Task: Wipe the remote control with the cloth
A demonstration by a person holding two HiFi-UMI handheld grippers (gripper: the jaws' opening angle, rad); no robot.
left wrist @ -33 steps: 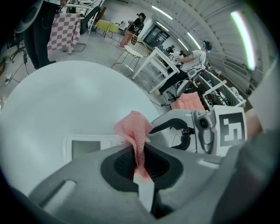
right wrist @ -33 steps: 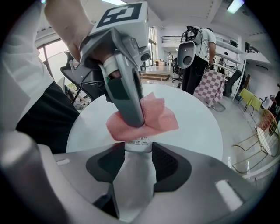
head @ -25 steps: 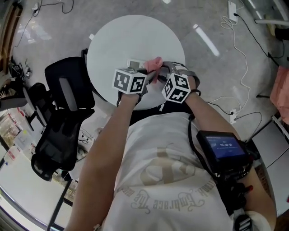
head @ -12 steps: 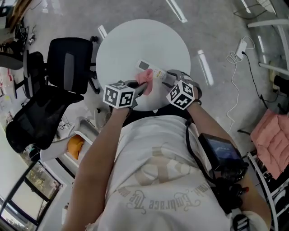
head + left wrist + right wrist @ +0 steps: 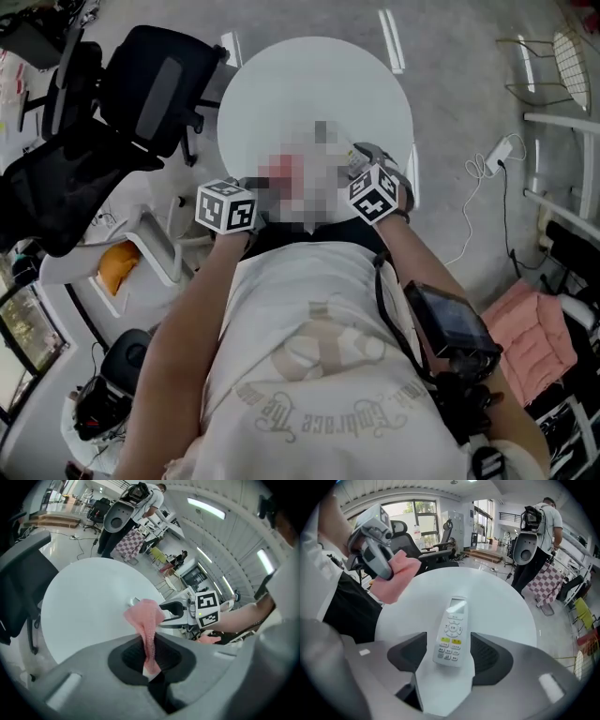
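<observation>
The white remote control [image 5: 451, 634] lies face up on the round white table [image 5: 497, 602], between the jaws of my right gripper [image 5: 449, 656]. Those jaws are opening and a gap shows on each side of the remote. My left gripper [image 5: 150, 656] is shut on a pink cloth [image 5: 145, 620], which hangs bunched above the table's near edge, left of the right gripper [image 5: 165, 616]. In the right gripper view the left gripper [image 5: 382, 566] and cloth [image 5: 396, 576] sit at the upper left, apart from the remote. A mosaic patch hides both in the head view.
Black office chairs [image 5: 141, 75] stand left of the table [image 5: 309, 75]. A person with a large backpack unit [image 5: 534, 527] stands beyond its far side. Cables and a power strip [image 5: 506, 150] lie on the floor at the right, near a pink cushion [image 5: 534, 328].
My left gripper has drawn away to the left with the cloth, widening the gap to the right gripper. The right gripper has stayed by the remote over the table's near edge.
</observation>
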